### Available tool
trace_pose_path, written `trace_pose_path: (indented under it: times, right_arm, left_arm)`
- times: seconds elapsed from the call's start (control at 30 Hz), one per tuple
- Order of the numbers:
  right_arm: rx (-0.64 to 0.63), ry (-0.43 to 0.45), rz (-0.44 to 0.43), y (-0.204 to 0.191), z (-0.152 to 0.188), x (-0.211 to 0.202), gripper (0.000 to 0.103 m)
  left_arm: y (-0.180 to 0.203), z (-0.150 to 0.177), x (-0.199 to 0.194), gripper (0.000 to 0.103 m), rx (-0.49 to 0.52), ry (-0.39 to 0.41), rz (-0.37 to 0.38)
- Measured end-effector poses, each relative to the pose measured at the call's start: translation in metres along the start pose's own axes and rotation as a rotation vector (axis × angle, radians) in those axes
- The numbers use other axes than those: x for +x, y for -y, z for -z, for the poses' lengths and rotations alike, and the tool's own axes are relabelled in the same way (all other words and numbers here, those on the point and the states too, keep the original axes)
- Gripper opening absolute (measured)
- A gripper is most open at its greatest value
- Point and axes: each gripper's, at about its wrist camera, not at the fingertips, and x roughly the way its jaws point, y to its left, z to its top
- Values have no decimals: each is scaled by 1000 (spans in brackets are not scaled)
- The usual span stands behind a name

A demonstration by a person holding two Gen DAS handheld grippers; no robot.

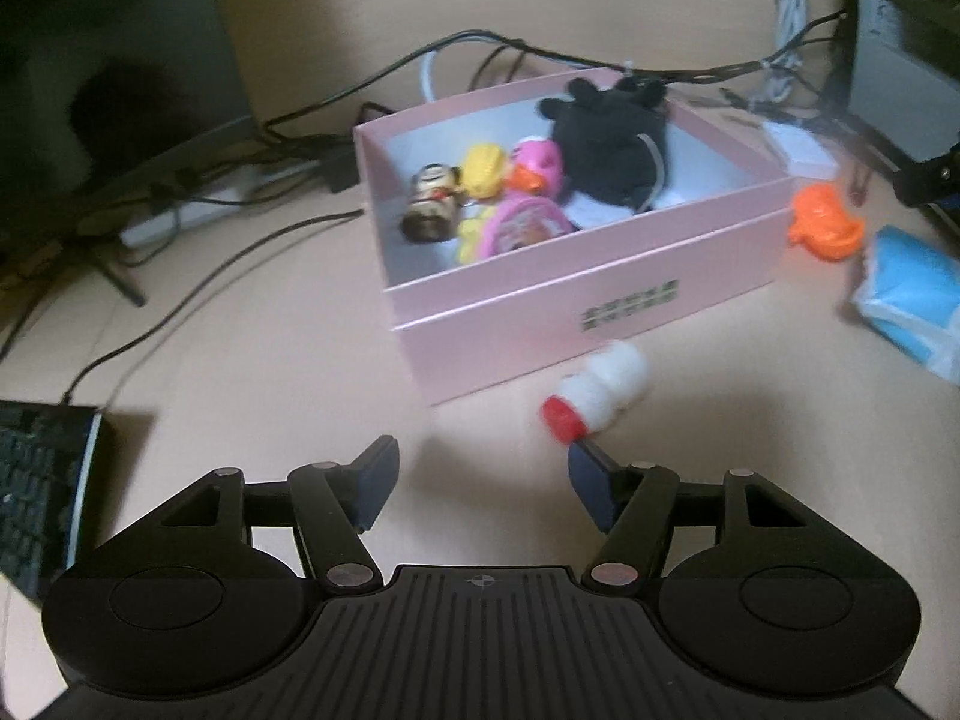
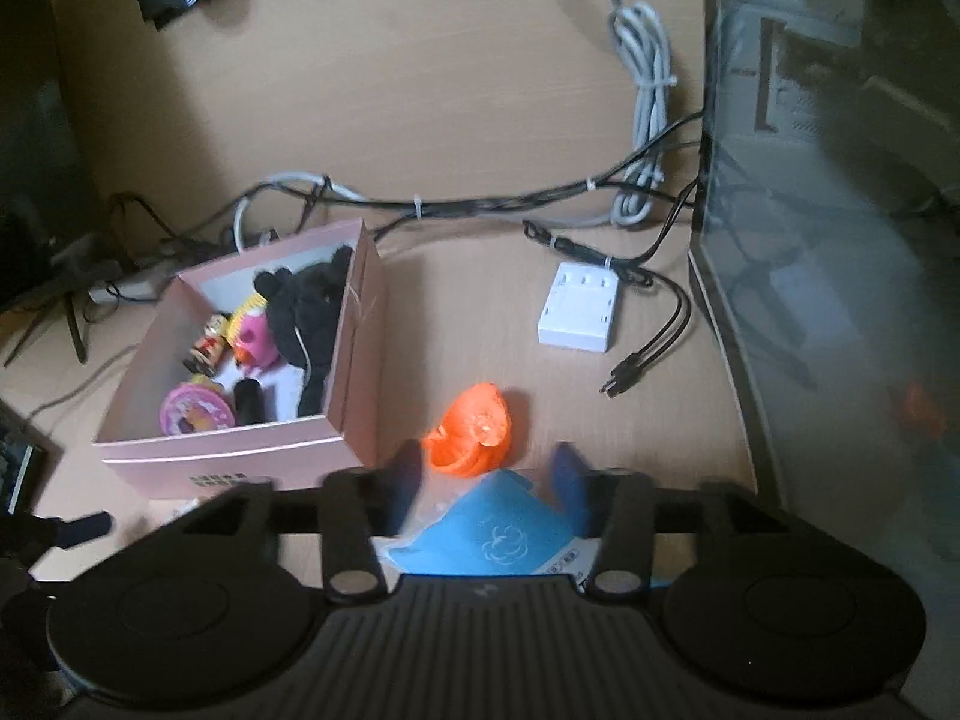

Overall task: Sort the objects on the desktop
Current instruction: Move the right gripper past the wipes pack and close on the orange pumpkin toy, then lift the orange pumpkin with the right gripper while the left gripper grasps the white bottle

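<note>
Already the pink box [image 1: 576, 294] holds most of the toys: a black plush [image 1: 606, 144] against its far wall, a pink duck [image 1: 537, 167] and a yellow duck [image 1: 482, 169] beside the plush, a small figurine [image 1: 429, 201] nearer the box's left wall, and a round pink tin [image 1: 525, 227] against its near wall. Just in front of the box's near wall, on the surface [image 1: 270, 360], lies a white toy with a red cap [image 1: 594, 393], on its side. An orange duck [image 2: 471, 429] sits on the surface just past the box's right corner. A blue packet [image 2: 498, 534] lies nearer than the duck, to the box's right.

Left tongs [image 1: 483, 483] hover wide apart in front of the box, holding nothing; the right-hand fingertip [image 1: 591, 480] is close to the red cap, though whether they touch is unclear. Right tongs [image 2: 486, 480] are spread wide above the blue packet, with the orange duck showing between them, just beyond.

Behind the box run black cables [image 2: 480, 204]; a white charger [image 2: 579, 306] lies well right of it, and a keyboard [image 1: 36, 492] well left.
</note>
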Motion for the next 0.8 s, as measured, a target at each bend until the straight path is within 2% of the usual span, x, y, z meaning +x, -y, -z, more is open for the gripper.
trace_pose_path:
  times: [0.07, 0.17, 0.27, 0.3, 0.33, 0.37, 0.4, 0.47, 0.53, 0.63, 0.7, 0.8]
  right_arm:
    - [-15, -26, 9, -2, 0, 18, 54]
    - [-41, -66, 18, -6, -4, 51, 54]
    - [54, -109, -3, 5, -13, 78, 55]
    - [77, -96, -16, 7, -16, 81, 54]
    - [77, -98, -22, 7, -19, 83, 50]
    - [69, -99, -24, 5, -21, 85, 37]
    - [59, -97, -30, 3, -22, 86, 31]
    - [42, -91, -20, 0, -22, 85, 13]
    - [37, -84, -17, -1, -20, 82, 8]
    - [59, -60, -24, 2, -16, 67, 8]
    - [95, -31, -39, 7, -18, 50, 8]
    - [166, 16, -91, 19, -17, 15, 8]
  left_arm:
    - [-5, 3, -4, 68, -35, -13, 16]
    - [-10, 9, -16, 70, -83, -20, 83]
    - [-2, 14, -25, 78, -100, -26, 143]
    - [2, 16, -27, 80, -105, -31, 163]
    - [5, 16, -29, 80, -111, -36, 180]
    - [9, 16, -30, 81, -118, -40, 195]
    - [12, 15, -30, 81, -121, -43, 209]
    - [18, 11, -30, 81, -120, -35, 223]
    - [22, 4, -28, 81, -121, -24, 223]
    - [24, -6, -17, 80, -128, -35, 209]
    - [28, -10, -8, 73, -126, -55, 202]
    - [35, -14, 5, 69, -130, -78, 227]
